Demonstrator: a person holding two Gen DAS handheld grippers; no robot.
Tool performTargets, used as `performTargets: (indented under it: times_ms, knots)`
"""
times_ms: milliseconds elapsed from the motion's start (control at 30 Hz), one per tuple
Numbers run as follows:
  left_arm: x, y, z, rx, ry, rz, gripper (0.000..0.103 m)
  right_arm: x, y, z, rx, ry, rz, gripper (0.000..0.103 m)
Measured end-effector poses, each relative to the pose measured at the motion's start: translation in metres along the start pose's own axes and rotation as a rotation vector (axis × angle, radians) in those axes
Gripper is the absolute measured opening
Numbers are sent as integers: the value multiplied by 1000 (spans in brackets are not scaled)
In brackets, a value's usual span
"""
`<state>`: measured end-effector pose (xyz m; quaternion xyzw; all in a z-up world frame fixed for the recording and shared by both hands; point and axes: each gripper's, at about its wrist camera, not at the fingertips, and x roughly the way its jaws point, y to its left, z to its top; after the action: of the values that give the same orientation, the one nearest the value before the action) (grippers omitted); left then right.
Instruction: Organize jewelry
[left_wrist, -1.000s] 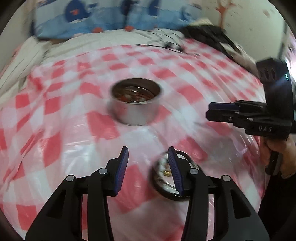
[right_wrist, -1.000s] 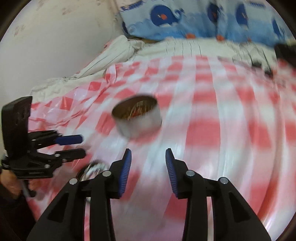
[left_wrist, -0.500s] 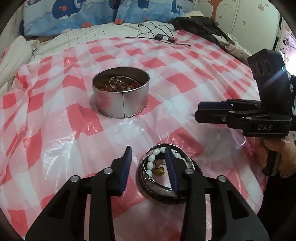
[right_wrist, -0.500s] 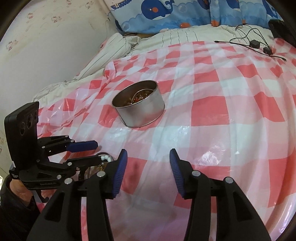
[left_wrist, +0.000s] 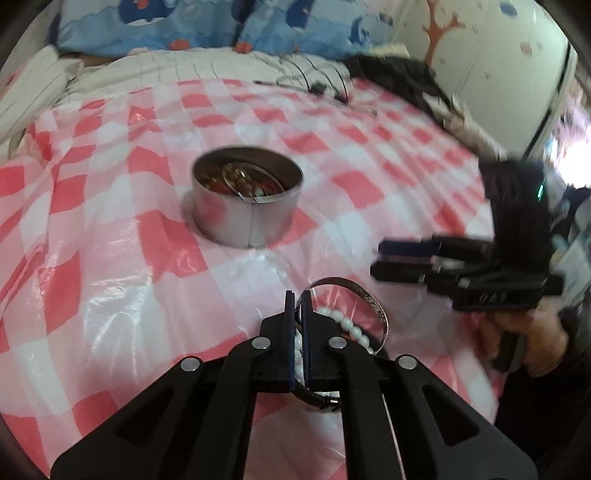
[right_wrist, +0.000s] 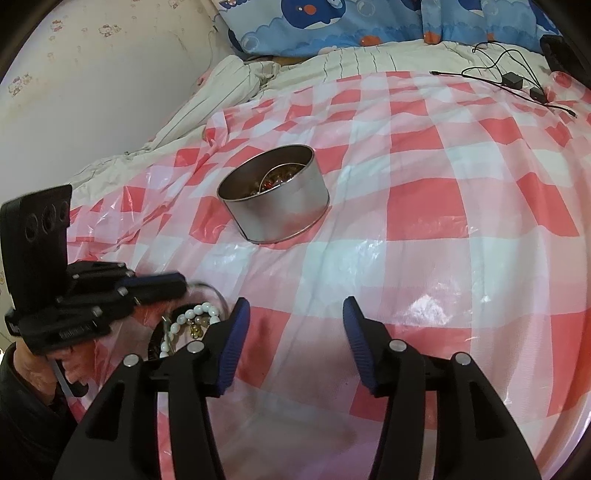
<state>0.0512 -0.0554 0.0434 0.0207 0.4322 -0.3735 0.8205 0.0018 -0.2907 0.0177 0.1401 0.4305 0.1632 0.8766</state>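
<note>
You are pinching a bangle out of the jewelry pile.

Your left gripper (left_wrist: 298, 301) is clamping the silver bangle (left_wrist: 364, 295), bound for the tin (left_wrist: 246, 206) beyond; your right gripper (right_wrist: 291, 325) is opening, empty, beside the pile (right_wrist: 190, 321).

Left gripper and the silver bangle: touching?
Touching. In the left wrist view the left gripper has its fingers closed on the rim of the silver bangle, which stands tilted up off the checked cloth, no gap visible.
</note>
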Motion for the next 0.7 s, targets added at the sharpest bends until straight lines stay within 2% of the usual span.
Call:
performTargets:
  times_ms: [33, 133, 233, 367, 467, 500, 600, 700]
  knots:
    - [-2, 3, 1, -19, -13, -2, 3, 0, 0, 0, 0, 1, 0, 51]
    - [-6, 15, 3, -62, -34, 58, 3, 0, 4, 0, -16, 2, 6, 51]
    - [-2, 23, 3, -91, -28, 131, 3, 0, 17, -1, -67, -1, 64, 51]
    - [5, 27, 2, -66, 10, 226, 3, 7, 44, -6, -180, 21, 119, 51]
    - [12, 26, -1, -46, 45, 254, 3, 17, 61, -11, -262, 43, 92, 47]
    - [14, 25, -2, -40, 54, 259, 3, 22, 65, -12, -285, 54, 70, 44]
    - [20, 24, -3, -18, 73, 279, 4, 31, 72, -15, -325, 77, 34, 22]
    - [22, 25, -3, -24, 80, 278, 5, 28, 70, -14, -320, 62, 43, 9]
